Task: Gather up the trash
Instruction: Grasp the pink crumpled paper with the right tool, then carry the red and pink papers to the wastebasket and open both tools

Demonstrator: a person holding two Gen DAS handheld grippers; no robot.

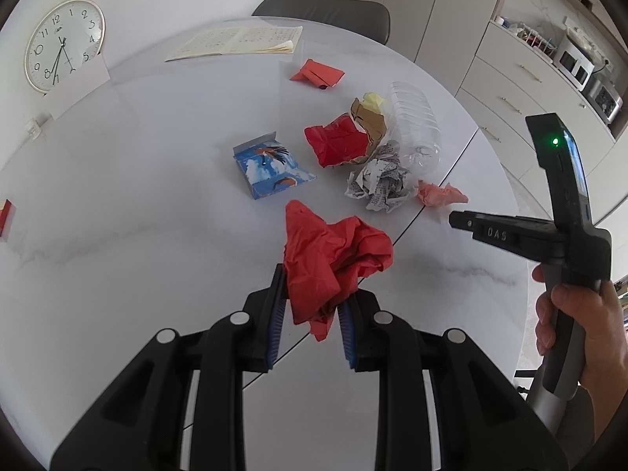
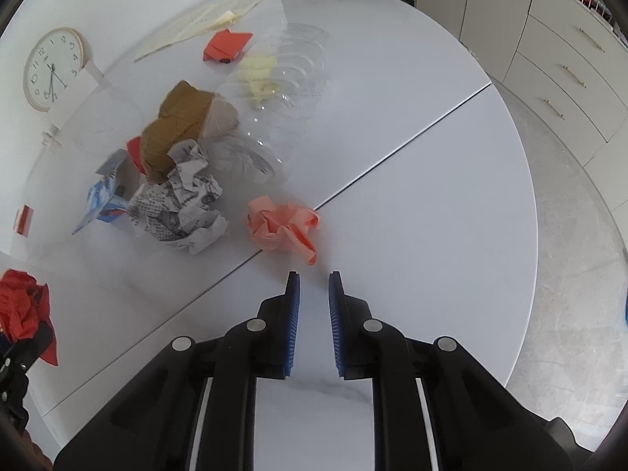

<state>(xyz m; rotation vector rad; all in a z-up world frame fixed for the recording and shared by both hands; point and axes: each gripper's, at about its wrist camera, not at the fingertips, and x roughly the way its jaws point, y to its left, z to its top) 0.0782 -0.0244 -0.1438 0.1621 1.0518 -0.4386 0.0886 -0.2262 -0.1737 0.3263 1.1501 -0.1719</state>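
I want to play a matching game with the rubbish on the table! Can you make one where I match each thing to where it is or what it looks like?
Things:
1. red paper
2. pink paper ball
3. newspaper ball
4. clear plastic bottle

Clues:
A. lying on its side, see-through
B. pinched in the left gripper
C. crumpled, covered in printed words
D. on the table's seam, just ahead of the right gripper

Right pairs: 1-B, 2-D, 3-C, 4-A

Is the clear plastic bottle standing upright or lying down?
Lying down: the clear plastic bottle rests on its side on the table, beside the crumpled newspaper.
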